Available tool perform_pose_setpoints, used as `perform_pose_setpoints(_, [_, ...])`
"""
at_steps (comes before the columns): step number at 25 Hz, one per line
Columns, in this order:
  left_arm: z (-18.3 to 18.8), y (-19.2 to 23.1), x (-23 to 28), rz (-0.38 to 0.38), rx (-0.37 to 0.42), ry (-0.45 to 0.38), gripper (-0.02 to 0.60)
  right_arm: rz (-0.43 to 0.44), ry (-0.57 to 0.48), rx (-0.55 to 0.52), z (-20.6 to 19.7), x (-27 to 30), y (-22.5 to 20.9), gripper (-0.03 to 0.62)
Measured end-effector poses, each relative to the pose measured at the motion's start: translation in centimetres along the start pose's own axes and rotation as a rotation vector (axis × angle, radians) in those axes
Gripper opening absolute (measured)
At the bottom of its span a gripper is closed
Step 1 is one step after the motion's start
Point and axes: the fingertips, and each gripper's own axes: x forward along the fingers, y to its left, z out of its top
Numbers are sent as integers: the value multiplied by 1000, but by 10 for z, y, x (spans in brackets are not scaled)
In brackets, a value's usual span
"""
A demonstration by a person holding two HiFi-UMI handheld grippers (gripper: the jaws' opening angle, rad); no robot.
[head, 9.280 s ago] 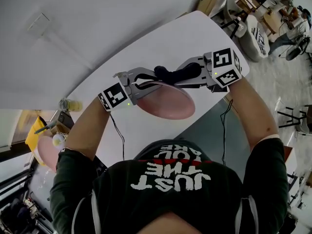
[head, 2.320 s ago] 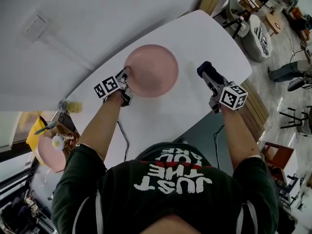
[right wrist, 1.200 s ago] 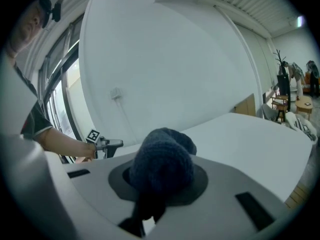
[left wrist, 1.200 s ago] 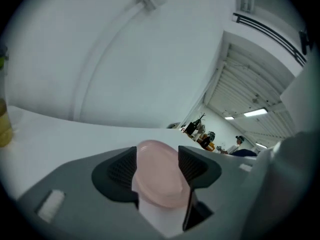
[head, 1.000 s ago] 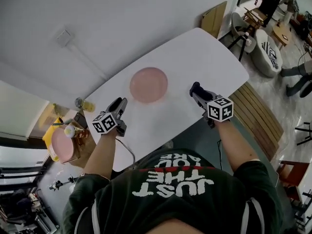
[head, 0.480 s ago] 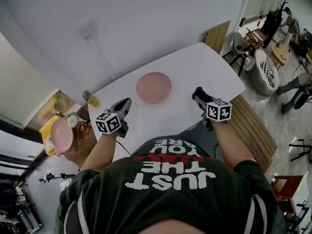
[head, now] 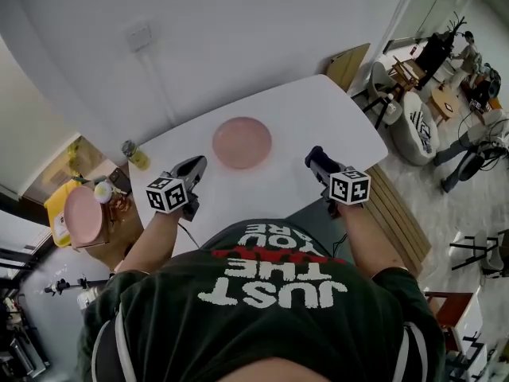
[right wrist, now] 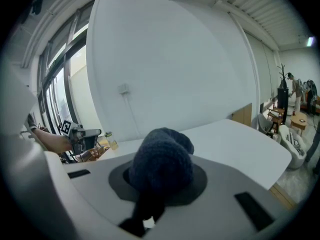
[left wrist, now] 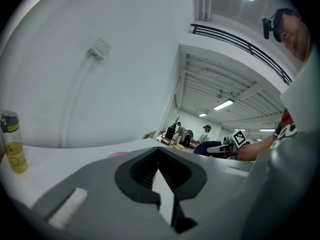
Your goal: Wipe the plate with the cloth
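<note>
Resting on white bench (head: pixel 318 110), round pink plate (head: pixel 242 142): stiff, probably breakable, take by rim. Left of it, left tool (head: pixel 193 165) closed, empty; right of it, right tool (head: pixel 316 161) clamps soft, light dark woolly cloth (right wrist: pixel 162 164).

A bottle (head: pixel 135 157) of yellow liquid stands at the white surface's (head: pixel 318 126) left corner; chairs (head: pixel 415 130) stand off its right end.
</note>
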Motion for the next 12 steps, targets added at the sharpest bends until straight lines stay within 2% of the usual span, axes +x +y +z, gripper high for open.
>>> perform_pose_setpoints(12, [0, -4, 6, -6, -7, -7, 8, 15, 0, -14, 3, 0, -5, 52])
